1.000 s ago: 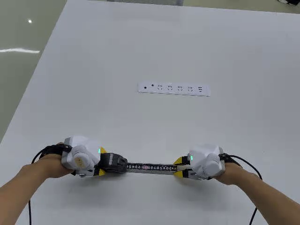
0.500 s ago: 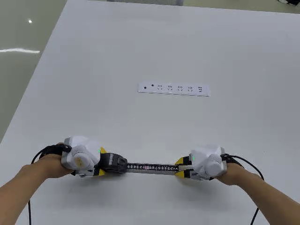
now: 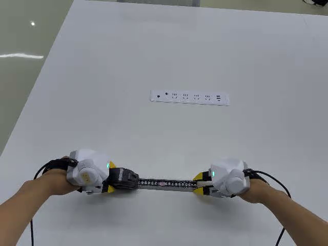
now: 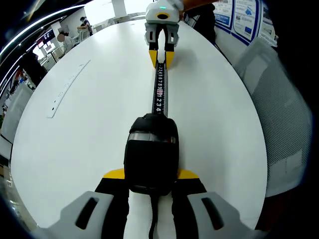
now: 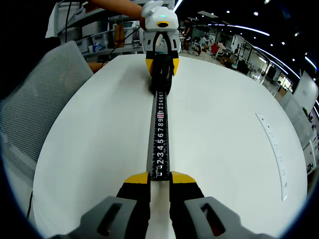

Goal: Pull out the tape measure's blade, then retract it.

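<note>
Clamping the tape measure case (image 4: 151, 149), the left gripper (image 4: 151, 174) faces the right gripper (image 5: 159, 177) pinching the blade (image 5: 160, 130) tip

Smooth white on the table (image 3: 154, 51), matt with a faint sheen. Black plastic on the tape measure's case (image 4: 151, 154), matt and rubbery-looking, glossier across a grey band near its front. Dark, slightly shiny coating on the blade (image 5: 159, 134), pale printed numerals. Glossy white plastic shells on the left gripper (image 3: 111, 177) and right gripper (image 3: 197, 183), matt yellow and black at the jaws. White plastic on the power strip (image 3: 189, 97). Polished, light-reflecting floor (image 3: 20, 46) — grey mesh on a chair (image 5: 45, 84).
</note>
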`<state>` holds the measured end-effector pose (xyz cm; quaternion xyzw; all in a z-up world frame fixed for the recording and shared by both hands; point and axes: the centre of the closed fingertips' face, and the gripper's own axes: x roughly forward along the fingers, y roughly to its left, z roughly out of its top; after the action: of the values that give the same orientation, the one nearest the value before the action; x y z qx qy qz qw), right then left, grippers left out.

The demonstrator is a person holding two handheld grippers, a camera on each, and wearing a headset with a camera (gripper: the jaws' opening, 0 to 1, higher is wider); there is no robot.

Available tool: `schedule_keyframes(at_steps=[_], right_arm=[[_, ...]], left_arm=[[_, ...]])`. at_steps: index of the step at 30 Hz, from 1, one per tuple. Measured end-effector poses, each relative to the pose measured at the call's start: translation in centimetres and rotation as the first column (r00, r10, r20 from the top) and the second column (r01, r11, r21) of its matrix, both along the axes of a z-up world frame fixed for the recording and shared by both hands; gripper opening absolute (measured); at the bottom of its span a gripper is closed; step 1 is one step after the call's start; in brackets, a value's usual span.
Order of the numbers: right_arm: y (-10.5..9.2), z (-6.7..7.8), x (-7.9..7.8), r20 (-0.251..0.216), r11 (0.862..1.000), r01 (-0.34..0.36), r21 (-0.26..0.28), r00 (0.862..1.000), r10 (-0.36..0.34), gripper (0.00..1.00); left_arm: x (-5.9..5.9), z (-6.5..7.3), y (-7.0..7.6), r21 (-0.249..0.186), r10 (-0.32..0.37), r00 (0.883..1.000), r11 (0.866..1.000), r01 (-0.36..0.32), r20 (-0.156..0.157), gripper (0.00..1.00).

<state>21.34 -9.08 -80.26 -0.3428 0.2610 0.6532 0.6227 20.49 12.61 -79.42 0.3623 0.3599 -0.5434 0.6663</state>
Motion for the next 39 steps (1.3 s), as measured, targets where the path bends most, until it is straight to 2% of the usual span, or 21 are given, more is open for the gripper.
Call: schedule_keyframes(at_steps=[39], right_arm=[[-2.0,-0.2,0.1,0.005,1.000,0.010,-0.023,1.000,-0.010,0.12]], left_arm=[[0.0,0.2,-0.1,0.002,-0.003,1.000,1.000,0.003,0.002,0.28]])
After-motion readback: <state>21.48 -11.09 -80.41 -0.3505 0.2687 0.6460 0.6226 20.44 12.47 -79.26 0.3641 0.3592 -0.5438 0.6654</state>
